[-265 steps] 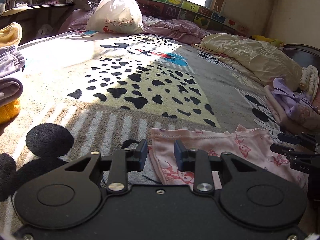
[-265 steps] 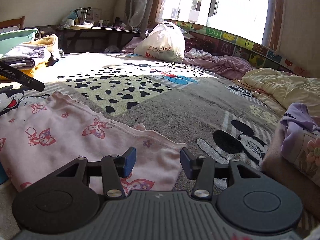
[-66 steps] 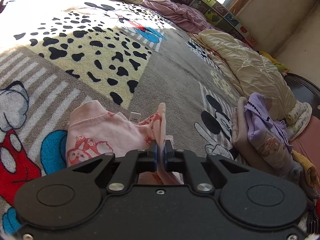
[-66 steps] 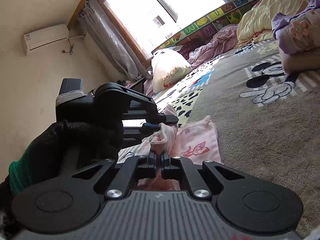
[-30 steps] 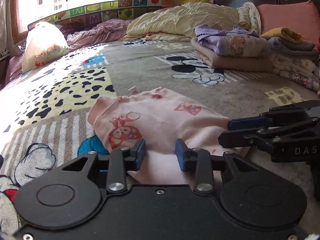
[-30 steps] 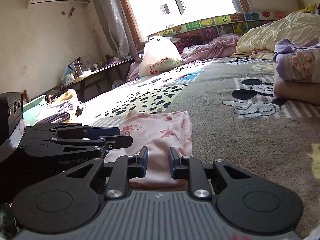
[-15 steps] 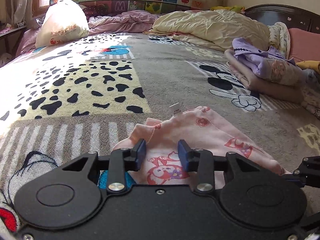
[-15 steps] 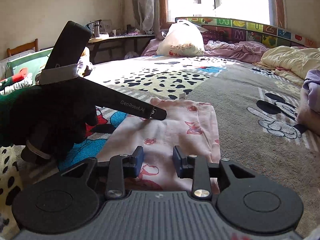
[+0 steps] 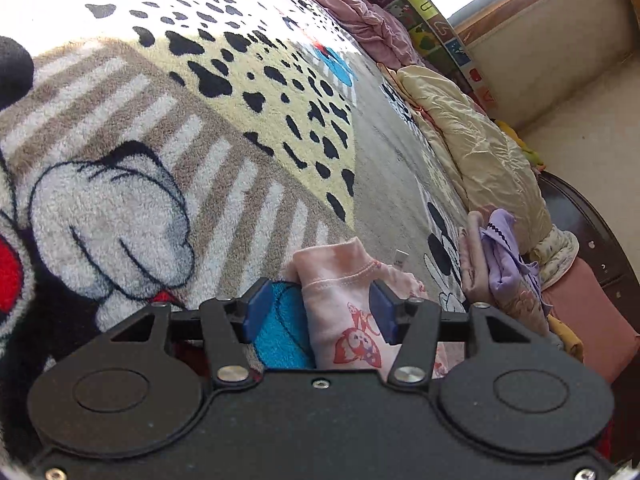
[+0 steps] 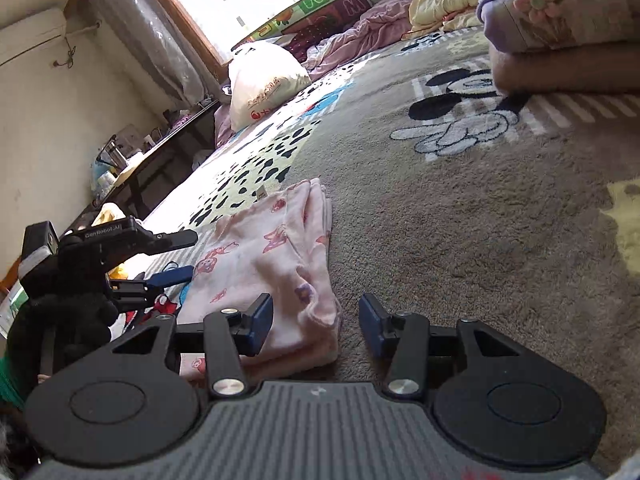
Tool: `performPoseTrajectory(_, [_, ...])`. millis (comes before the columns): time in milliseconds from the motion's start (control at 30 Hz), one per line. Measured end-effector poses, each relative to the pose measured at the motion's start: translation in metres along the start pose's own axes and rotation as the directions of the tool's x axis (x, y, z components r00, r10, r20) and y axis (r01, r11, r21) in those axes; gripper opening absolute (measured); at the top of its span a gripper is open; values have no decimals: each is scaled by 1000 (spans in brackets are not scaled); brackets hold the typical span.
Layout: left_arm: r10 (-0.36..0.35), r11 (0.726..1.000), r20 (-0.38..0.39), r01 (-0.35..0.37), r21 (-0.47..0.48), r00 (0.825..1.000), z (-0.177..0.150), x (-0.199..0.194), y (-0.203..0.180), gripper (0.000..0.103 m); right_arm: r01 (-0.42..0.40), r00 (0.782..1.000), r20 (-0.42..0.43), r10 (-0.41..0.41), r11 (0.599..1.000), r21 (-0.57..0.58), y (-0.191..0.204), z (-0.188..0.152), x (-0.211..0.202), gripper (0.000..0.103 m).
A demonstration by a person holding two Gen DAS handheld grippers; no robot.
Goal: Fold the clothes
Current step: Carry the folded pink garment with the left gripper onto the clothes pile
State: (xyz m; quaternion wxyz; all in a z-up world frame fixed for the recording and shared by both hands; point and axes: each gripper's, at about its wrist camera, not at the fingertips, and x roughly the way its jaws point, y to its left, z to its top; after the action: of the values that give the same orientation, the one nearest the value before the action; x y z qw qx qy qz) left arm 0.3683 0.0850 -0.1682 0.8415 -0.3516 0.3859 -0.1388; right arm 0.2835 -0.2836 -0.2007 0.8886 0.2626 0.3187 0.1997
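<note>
A pink printed garment (image 10: 272, 248) lies folded flat on the cartoon blanket (image 10: 460, 216). In the left wrist view its hemmed end (image 9: 340, 292) sits between the blue pads of my left gripper (image 9: 319, 312), whose jaws are opening; the pads do not press the cloth. In the right wrist view the garment's near corner lies between the jaws of my right gripper (image 10: 315, 325), which are also opening and clear of the cloth. The left gripper (image 10: 194, 254), held by a black-gloved hand (image 10: 64, 304), stands at the garment's left edge.
A stack of folded clothes (image 9: 500, 264) with a purple piece on top sits at the right, also in the right wrist view (image 10: 552, 12). A cream quilt (image 9: 472, 140) lies beyond it. A white plastic bag (image 10: 264, 84) rests by the window; a desk (image 10: 160, 152) stands left.
Both grippers' jaws have spread wider and both have rolled. The left gripper moved sideways to the garment's hemmed end; the right one dropped toward the near corner.
</note>
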Motion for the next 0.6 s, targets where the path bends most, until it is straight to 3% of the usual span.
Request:
performPoseTrajectory(67, [-15,1000,-6,15,-3,1000,1,8,-1,50,-27,999,-20,27,1000,15,0,2,7,54])
performPoseTrajectory(167, [-19,1000,-5,19,3,1000,-1,17,-4,36,-41,999,-35,42,999,15,2,4,21,55])
performPoseTrajectory(233, [-29,1000,-10,29,8,1000,-2,21,-7,35,-48,998,-36,48,999,3,6,5,28,55])
performPoseTrajectory(267, [-31,999,-12,31,15,999,-3,21,-8,33,-56,998,-37,56,998,1,8,5,31,50])
performPoseTrajectory(300, [-27,999,-13,27,22,1000,-3,22,-9,23,-70,997,-38,70,997,13,7,4,32,37])
performPoseTrajectory(400, [-42,999,13,42,27,999,-5,15,-12,12,-105,994,-34,106,993,49,4,4,33,24])
performPoseTrajectory(467, [-65,997,35,63,52,997,-5,7,-23,11,-119,993,-19,120,991,64,2,5,29,18])
performPoseTrajectory(600, [-94,991,65,88,100,993,-8,-12,-56,11,-157,988,23,156,984,78,3,6,16,17])
